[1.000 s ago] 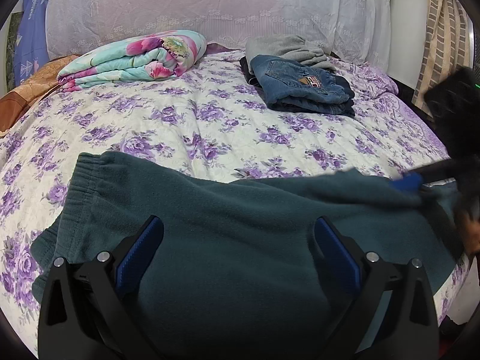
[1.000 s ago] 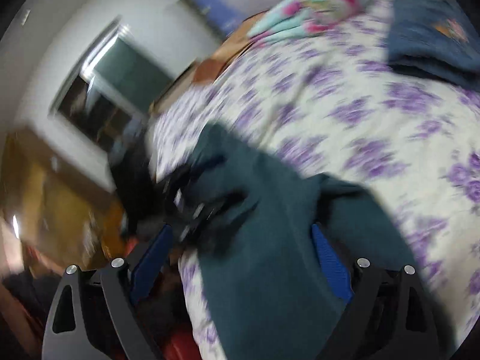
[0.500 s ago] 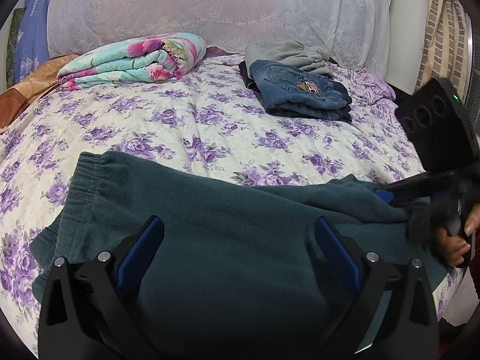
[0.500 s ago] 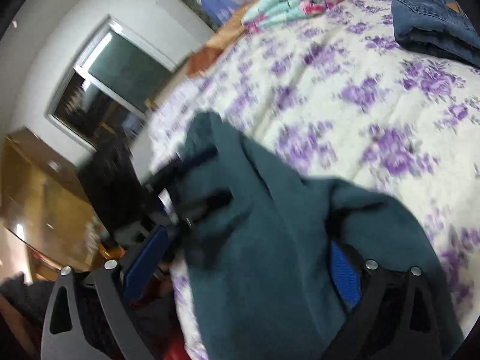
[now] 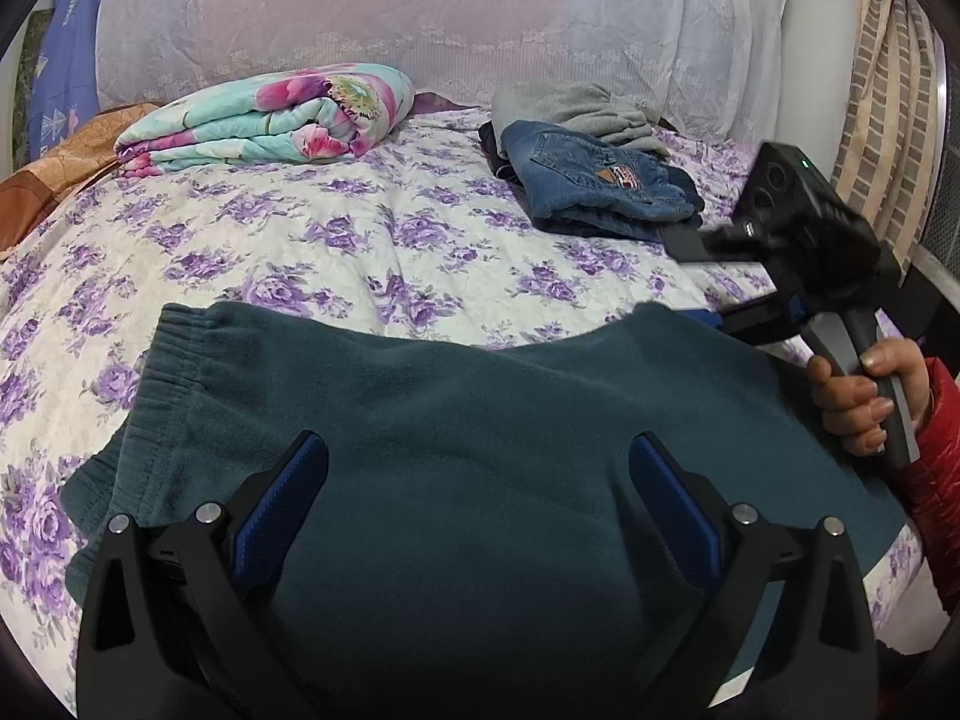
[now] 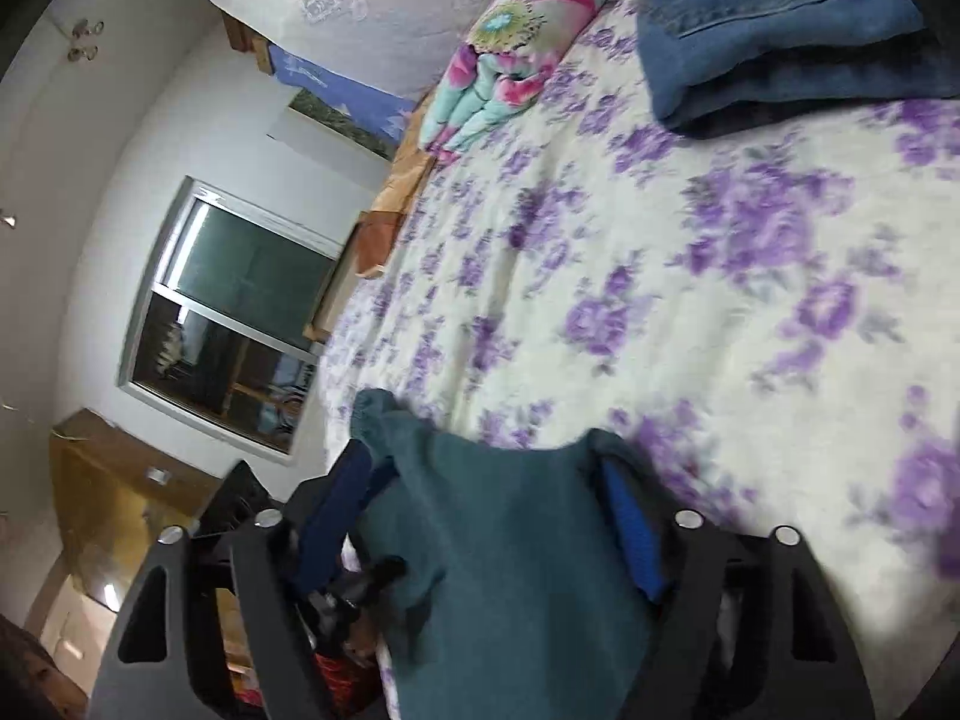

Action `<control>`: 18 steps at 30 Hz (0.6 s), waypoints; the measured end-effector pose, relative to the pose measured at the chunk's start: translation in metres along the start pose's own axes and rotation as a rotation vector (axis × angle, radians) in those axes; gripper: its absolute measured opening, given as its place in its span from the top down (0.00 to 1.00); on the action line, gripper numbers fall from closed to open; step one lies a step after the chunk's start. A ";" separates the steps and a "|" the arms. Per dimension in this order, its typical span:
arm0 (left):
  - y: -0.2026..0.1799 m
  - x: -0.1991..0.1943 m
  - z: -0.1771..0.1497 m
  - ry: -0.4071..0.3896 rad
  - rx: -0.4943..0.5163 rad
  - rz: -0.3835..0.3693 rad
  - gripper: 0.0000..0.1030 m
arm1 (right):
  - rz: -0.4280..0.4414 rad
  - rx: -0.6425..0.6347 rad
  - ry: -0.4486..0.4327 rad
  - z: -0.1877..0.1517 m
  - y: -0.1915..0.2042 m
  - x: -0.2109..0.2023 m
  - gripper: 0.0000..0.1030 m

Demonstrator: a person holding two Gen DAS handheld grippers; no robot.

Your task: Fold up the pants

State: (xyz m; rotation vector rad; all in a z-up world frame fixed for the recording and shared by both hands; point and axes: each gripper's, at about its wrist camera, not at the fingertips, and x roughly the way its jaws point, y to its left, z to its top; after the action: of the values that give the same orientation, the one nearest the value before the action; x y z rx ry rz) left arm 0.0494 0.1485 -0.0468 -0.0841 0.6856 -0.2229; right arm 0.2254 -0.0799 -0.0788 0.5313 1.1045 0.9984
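Observation:
Dark teal fleece pants lie folded on the bed's near edge, waistband at the left. My left gripper is open, jaws wide apart, low over the pants' middle. The right gripper shows at the right in the left wrist view, its body held in a hand at the pants' far right corner. In the right wrist view my right gripper has its jaws apart with teal cloth lying between them; the fingers do not clamp it.
The bed has a purple-flowered quilt. A folded floral blanket lies at the back left. Folded jeans on a grey garment lie at the back right. A window and wooden furniture show beyond the bed's left side.
The right gripper has lifted and swung up at the pants' right corner, and the right wrist view has tilted toward the bed. The left gripper has stayed put, open.

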 end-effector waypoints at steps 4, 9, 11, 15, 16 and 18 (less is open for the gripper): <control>0.023 -0.008 0.008 -0.008 -0.090 0.135 0.04 | -0.229 -0.079 -0.067 -0.010 0.010 -0.027 0.25; 0.075 -0.027 0.012 0.018 -0.280 0.077 0.07 | -0.222 -0.159 -0.148 -0.031 0.039 -0.042 0.17; 0.080 -0.040 0.011 0.000 -0.312 0.068 0.12 | -0.177 -0.211 -0.135 -0.041 0.057 -0.033 0.11; 0.080 -0.070 0.013 -0.109 -0.366 0.099 0.05 | -0.128 -0.210 -0.046 -0.045 0.058 -0.005 0.10; 0.076 -0.071 0.015 -0.107 -0.345 0.085 0.05 | -0.153 -0.193 -0.035 -0.043 0.049 0.000 0.11; 0.067 -0.058 0.018 -0.045 -0.278 0.092 0.04 | -0.195 -0.146 -0.076 -0.036 0.032 0.001 0.19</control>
State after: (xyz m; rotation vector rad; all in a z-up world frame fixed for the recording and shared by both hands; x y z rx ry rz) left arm 0.0293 0.2277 -0.0071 -0.3216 0.6706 -0.0365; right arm 0.1797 -0.0672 -0.0682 0.3335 0.9873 0.8732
